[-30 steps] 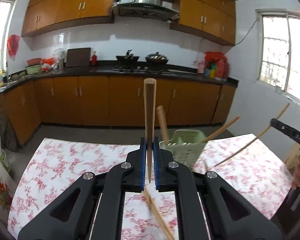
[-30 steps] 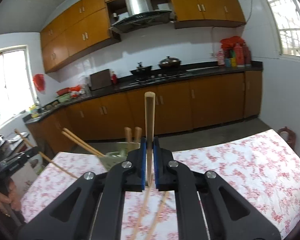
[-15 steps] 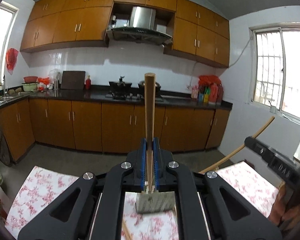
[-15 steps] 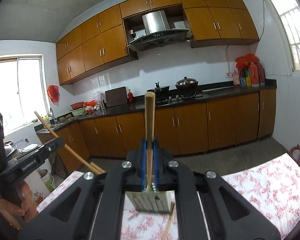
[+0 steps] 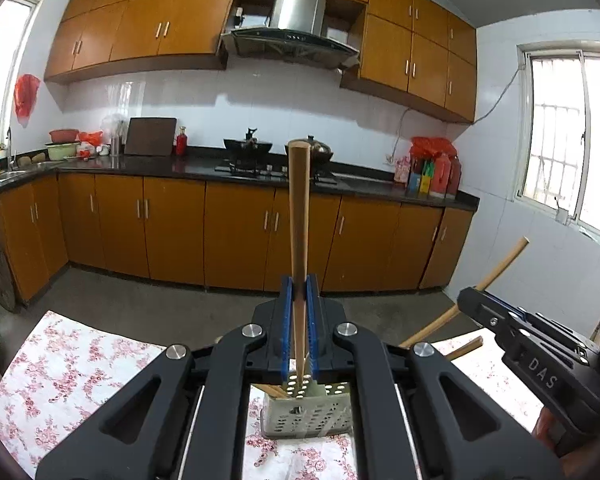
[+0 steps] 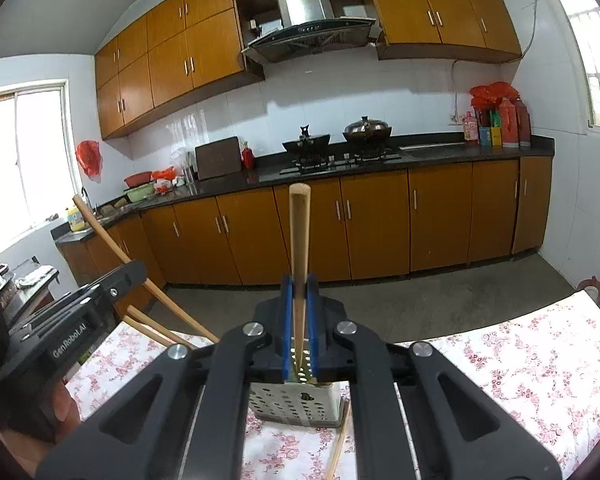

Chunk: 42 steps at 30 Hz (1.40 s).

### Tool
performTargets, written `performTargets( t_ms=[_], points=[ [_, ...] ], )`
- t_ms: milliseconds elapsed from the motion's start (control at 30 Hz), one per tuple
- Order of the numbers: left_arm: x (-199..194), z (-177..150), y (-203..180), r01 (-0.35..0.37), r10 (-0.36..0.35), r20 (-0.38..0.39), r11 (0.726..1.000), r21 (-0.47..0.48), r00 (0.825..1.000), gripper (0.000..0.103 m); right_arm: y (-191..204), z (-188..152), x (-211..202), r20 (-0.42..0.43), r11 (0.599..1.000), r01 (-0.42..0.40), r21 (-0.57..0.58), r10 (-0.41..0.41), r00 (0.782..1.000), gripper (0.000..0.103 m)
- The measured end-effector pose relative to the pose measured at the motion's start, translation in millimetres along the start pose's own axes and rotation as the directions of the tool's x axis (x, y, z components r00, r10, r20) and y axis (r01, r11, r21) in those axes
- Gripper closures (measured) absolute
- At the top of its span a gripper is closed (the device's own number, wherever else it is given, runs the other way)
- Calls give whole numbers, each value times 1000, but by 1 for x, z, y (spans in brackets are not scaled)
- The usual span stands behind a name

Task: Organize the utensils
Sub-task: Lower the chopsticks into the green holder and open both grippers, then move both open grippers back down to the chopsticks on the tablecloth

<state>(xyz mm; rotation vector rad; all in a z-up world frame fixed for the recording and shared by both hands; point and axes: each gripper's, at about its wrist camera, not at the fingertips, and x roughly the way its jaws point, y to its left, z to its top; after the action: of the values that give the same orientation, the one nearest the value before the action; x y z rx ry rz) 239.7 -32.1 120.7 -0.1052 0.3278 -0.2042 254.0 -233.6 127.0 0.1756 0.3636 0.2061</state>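
Left tongs [image 5: 299,300] clenched on a chopstick [image 5: 299,216], right tongs [image 6: 299,300] clamped on another chopstick [image 6: 299,240]! Both hover above the perforated utensil holder [image 5: 308,420] on the floral-clothed desk [image 5: 72,372].

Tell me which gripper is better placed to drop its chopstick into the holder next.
Hard to separate, slightly the left. The left gripper and right gripper each clamp a chopstick over the perforated holder, but the left's tip already sits inside its rim.

The right gripper [image 5: 496,312] reads "DAS"; the left gripper [image 6: 128,276] reads "GenRobot.AI".
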Motion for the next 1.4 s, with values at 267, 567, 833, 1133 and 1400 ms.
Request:
performTargets(
  t_ms=[267,567,833,1133,1400],
  points=[
    [16,-8,1,4,-4,-81,1000,9,997,95,-3,-13,19,-58,1000,6,13,-6,998,93],
    [-7,2,6,-29,29,-66,1000,2,997,69,-11,-9,-7,-27,999,36,34,-35,999,88],
    [-50,1,10,-65,66,-57,998,14,996,68,-27,-23,-57,-17,995,83,53,-82,996,82],
    [-77,-51,35,-111,114,-134,993,30,984,64,-60,-98,-73,-164,985,163,62,-151,975,82],
    [-45,-118,61,-191,198,-288,980,53,937,64,-69,-180,-20,-369,979,188,78,-147,918,82]
  ],
)
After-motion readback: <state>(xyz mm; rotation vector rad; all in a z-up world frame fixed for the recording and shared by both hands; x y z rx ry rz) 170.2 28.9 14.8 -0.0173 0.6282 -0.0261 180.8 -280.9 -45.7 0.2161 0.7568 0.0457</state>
